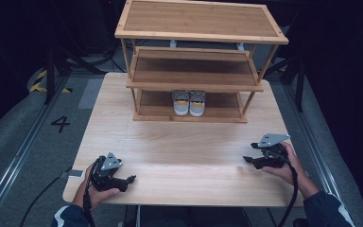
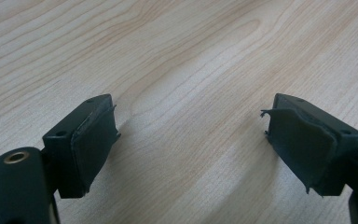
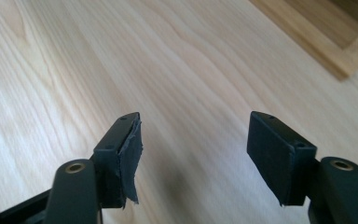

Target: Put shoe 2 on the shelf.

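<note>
The pair of small grey shoes with orange bands (image 1: 189, 102) sits side by side on the bottom tier of the three-tier bamboo rack (image 1: 201, 33), heels outward (easy to grasp); left gripper (image 1: 131, 179) and right gripper (image 1: 246, 159), jaws apart and empty, hover over the pale wooden table (image 1: 179, 156)

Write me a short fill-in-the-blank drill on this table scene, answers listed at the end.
1. The pair of shoes stands on the ______ shelf of the wooden rack.
2. The rack has ______ shelves.
3. The jaws of the left gripper stand open with only the bare ______ between them.
4. The floor beside the table is marked with the number ______.

Missing words: bottom; three; table; 4
</note>
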